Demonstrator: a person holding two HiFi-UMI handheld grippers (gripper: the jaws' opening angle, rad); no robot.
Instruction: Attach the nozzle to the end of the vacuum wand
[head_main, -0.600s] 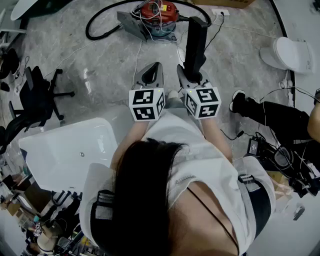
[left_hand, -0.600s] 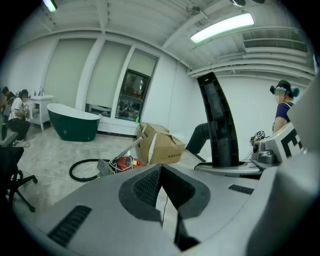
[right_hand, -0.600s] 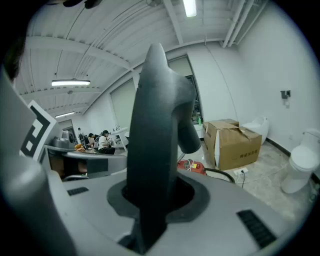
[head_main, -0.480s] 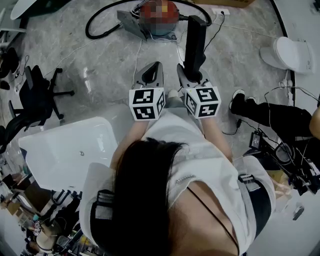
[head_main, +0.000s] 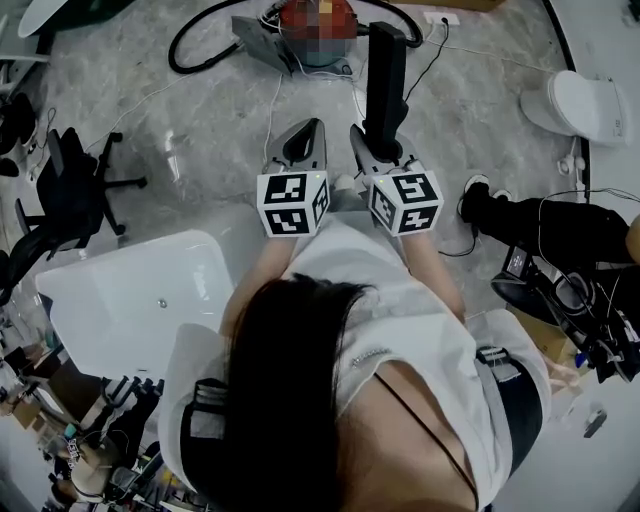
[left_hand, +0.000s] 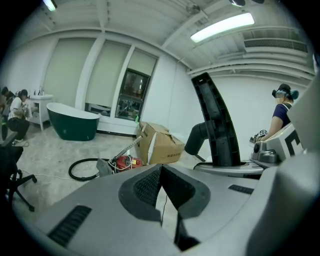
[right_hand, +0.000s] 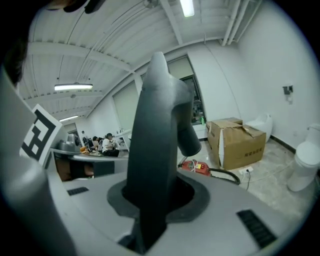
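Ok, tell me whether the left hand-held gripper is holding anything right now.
No, the left hand-held gripper has its jaws closed together with nothing between them.

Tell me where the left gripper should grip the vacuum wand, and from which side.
Probably the straight shaft of the vacuum wand, below its raised end. It slants up from the red vacuum toward the cardboard box, so come from the open floor side, jaws across the tube. The left gripper, now shut, must open first.
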